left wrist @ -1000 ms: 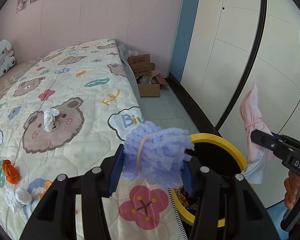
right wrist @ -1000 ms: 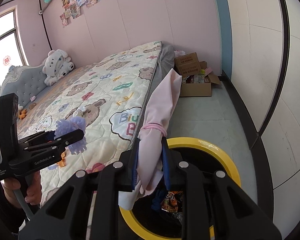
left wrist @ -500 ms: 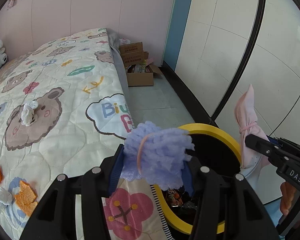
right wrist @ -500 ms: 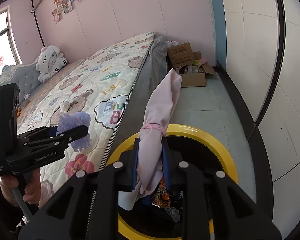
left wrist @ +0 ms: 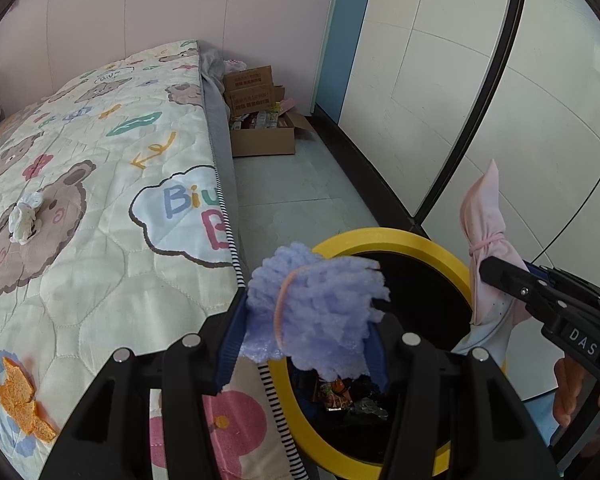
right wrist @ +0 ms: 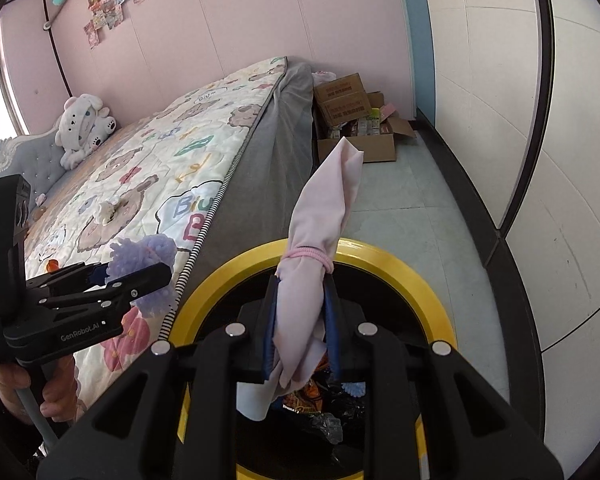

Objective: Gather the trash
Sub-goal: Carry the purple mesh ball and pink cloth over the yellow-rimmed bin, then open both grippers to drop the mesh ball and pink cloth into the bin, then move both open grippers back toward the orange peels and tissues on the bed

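The left hand-held gripper (left wrist: 304, 340) is clamped on a fluffy purple bundle (left wrist: 320, 308) over the near rim of the yellow-rimmed bin (left wrist: 388, 238). The right hand-held gripper (right wrist: 302, 332) pinches a tied pink cloth (right wrist: 324, 216) above the bin's opening, wrappers below. On the bed (left wrist: 100, 200) lie a white wad (left wrist: 25, 216) and orange scraps (left wrist: 20, 400); a cardboard box (left wrist: 260, 136) stands on the floor behind.

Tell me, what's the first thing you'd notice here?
Probably the fluffy purple bundle pinched in the left hand-held gripper, over the near rim of the yellow-rimmed bin. Beside it, the right hand-held gripper squeezes a pink cloth bundle above that bin beside the teddy-bear bed.
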Demonstrator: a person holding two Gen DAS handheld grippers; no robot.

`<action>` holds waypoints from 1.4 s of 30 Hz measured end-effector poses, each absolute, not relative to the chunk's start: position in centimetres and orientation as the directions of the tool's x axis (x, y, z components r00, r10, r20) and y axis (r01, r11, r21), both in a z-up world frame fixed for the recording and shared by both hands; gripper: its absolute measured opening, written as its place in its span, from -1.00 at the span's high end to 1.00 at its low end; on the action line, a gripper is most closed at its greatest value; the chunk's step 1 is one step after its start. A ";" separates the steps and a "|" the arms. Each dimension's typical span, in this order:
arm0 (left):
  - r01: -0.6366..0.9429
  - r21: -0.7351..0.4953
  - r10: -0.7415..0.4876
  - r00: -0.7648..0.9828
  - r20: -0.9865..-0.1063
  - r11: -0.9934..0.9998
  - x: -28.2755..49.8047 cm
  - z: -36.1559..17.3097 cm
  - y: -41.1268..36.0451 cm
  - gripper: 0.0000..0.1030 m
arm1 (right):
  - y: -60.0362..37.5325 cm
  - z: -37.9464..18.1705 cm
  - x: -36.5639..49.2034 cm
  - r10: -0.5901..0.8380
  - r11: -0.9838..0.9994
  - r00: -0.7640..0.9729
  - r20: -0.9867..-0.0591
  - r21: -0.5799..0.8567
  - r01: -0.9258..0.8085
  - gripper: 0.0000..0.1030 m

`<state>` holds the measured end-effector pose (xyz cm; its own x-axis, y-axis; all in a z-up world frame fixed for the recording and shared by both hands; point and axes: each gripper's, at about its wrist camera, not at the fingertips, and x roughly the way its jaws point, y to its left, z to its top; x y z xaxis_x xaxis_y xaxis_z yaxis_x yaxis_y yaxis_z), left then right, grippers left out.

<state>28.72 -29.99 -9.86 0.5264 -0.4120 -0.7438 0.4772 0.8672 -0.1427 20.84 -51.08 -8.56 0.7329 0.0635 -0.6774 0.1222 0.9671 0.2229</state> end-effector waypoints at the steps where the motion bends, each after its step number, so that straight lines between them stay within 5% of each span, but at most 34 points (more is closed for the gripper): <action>1: 0.481 -0.144 -0.415 0.523 -0.745 0.865 28.6 -9.9 -30.2 0.04 | -51.2 -8.7 20.9 0.060 0.967 0.733 -0.678 0.222 0.126 0.61; 15: 0.513 -0.175 -0.458 0.499 -0.736 0.840 27.3 -9.2 -31.1 -0.04 | -52.0 -7.8 19.9 0.016 0.961 0.746 -0.666 0.215 0.172 0.52; 20: 0.490 -0.206 -0.465 0.497 -0.732 0.847 27.1 -9.0 -30.4 -0.49 | -52.7 -7.4 19.1 -0.009 0.952 0.754 -0.657 0.226 0.207 0.06; 27: 0.453 -0.184 -0.436 0.548 -0.714 0.872 27.0 -8.1 -28.5 -0.79 | -52.9 -6.5 17.9 -0.036 0.948 0.763 -0.645 0.220 0.231 -0.04; 42: 0.312 -0.159 -0.332 0.648 -0.685 0.937 27.9 -5.8 -20.1 -0.85 | -46.8 -3.4 17.6 0.067 0.969 0.812 -0.580 0.232 0.086 -0.32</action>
<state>27.87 -20.11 -5.76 0.6481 -0.3321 -0.6853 0.3118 0.9367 -0.1591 17.62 -46.80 -3.40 0.8117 0.0671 -0.5802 0.0857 0.9689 0.2320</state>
